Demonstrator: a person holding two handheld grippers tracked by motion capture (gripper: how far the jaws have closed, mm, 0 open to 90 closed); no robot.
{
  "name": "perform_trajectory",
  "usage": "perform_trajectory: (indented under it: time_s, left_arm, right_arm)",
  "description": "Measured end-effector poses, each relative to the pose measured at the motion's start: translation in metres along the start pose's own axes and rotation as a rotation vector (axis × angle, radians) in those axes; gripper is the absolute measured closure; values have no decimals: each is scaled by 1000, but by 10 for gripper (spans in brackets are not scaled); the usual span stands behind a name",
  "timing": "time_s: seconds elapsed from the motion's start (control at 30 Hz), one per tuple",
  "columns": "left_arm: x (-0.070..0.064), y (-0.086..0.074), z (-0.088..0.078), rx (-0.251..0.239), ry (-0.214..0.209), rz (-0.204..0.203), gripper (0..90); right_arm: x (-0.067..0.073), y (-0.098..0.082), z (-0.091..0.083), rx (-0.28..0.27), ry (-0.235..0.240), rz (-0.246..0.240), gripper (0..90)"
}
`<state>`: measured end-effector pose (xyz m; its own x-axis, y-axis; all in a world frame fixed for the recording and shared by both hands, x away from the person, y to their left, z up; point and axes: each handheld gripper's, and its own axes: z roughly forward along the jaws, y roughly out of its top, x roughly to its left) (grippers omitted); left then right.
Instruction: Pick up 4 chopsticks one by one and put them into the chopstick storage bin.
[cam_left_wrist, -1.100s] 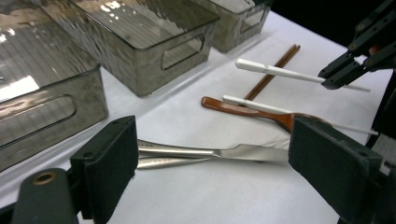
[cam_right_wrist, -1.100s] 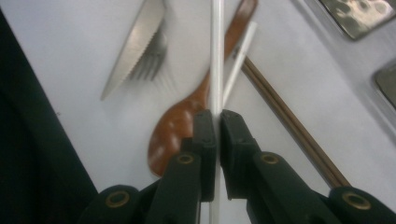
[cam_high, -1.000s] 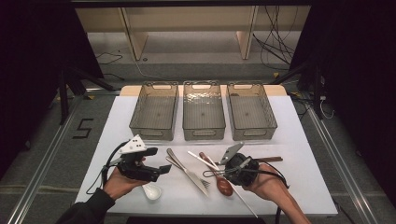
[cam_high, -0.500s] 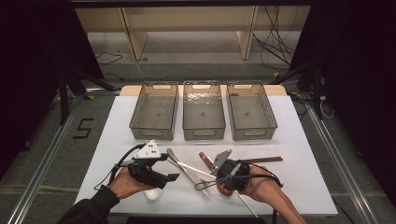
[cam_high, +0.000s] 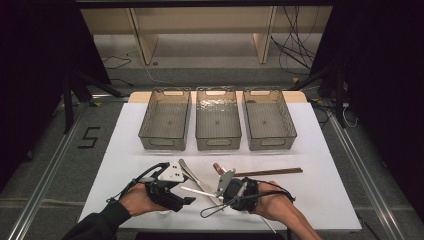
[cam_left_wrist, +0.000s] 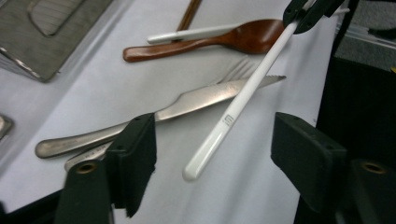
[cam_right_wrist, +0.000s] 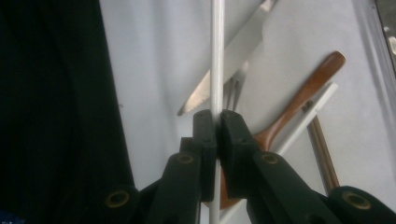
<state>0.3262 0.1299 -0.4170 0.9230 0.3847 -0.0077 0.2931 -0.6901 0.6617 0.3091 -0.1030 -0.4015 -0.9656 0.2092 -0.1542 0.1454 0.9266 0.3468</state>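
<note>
The left gripper (cam_high: 187, 201) is reaching toward the middle of the table (cam_high: 320, 200), and its jaws are standing apart with nothing pressed in them. They have just been closing a bit, and the free end of a white stick (cam_left_wrist: 233, 114) is hanging in the gap between them without touching either pad. Under that stick a knife (cam_left_wrist: 187, 105) and a fork (cam_left_wrist: 240, 70) are lying flat on the table, and a brown spoon (cam_left_wrist: 243, 37) is lying a little farther off beside a second white stick (cam_left_wrist: 187, 33). Going right, the right gripper (cam_right_wrist: 216, 122) is pinching the other end of the stick tight and is holding it up off the table, pointing it at the left gripper. Behind both hands, three bins (cam_high: 218, 120) are sitting in a row. I think the step here is passing the stick from one gripper to the other. Next, the left jaws need to close on the stick while it is sitting in the middle of the gap, and only then should the right jaws let go.
</note>
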Motion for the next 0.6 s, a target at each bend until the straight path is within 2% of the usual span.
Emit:
perform_trajectory:
  time_s: [0.03, 0.17, 0.37, 0.5, 0.6]
  left_arm:
    - [-1, 0, 1, 8, -4, 4, 361]
    - [-3, 2, 3, 35, -15, 24, 402]
    - [-8, 3, 5, 60, -40, 67, 497]
    - [-11, 3, 7, 77, -54, 90, 552]
    - [-13, 3, 8, 97, -53, 106, 580]
  right_arm:
    - [1, 1, 0, 1, 3, -23, 859]
    - [3, 4, 0, 9, 15, -36, 858]
    - [7, 6, 1, 0, 7, -80, 858]
    - [8, 7, 1, 0, 3, -92, 858]
    - [9, 6, 1, -3, 10, -107, 858]
